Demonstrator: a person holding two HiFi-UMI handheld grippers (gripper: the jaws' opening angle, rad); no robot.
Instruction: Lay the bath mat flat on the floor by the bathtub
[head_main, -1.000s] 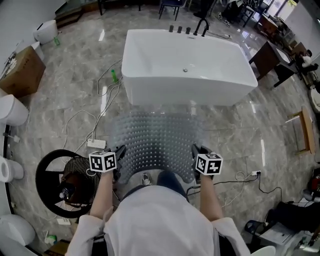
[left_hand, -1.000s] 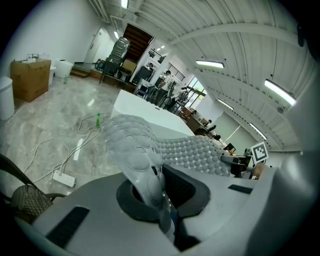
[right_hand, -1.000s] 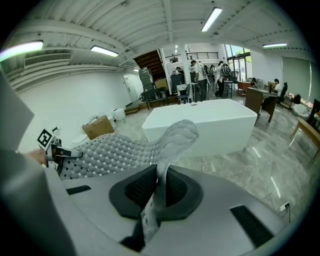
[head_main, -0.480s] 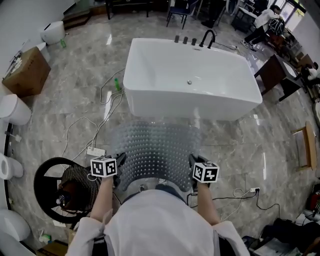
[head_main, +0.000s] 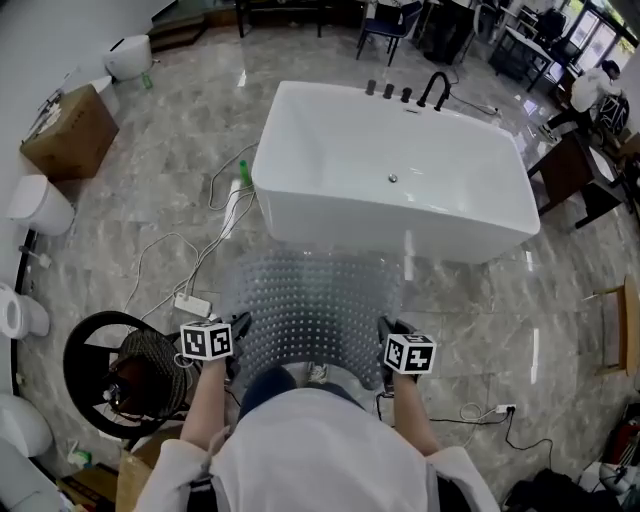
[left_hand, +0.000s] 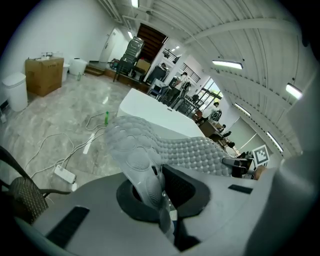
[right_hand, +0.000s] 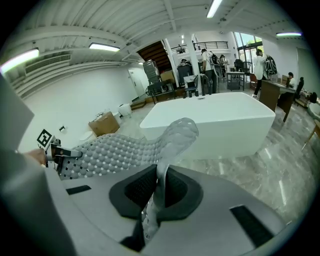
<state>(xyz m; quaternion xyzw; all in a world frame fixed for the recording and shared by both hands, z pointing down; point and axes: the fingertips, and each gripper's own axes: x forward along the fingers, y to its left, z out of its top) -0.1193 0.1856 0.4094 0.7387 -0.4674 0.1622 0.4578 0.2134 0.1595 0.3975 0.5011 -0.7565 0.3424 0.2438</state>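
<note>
Marble floor spreads below; my left claw and right claw each clamp a near corner of the mat, its far edge beside the tub ahead.

No legible txt, labels or nos. anywhere.

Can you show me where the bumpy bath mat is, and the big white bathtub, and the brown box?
bath mat (head_main: 310, 305): head view, on its bumpy middle.
bathtub (head_main: 350, 222): head view, on its near outer wall.
cardboard box (head_main: 72, 132): head view, on its top.
</note>
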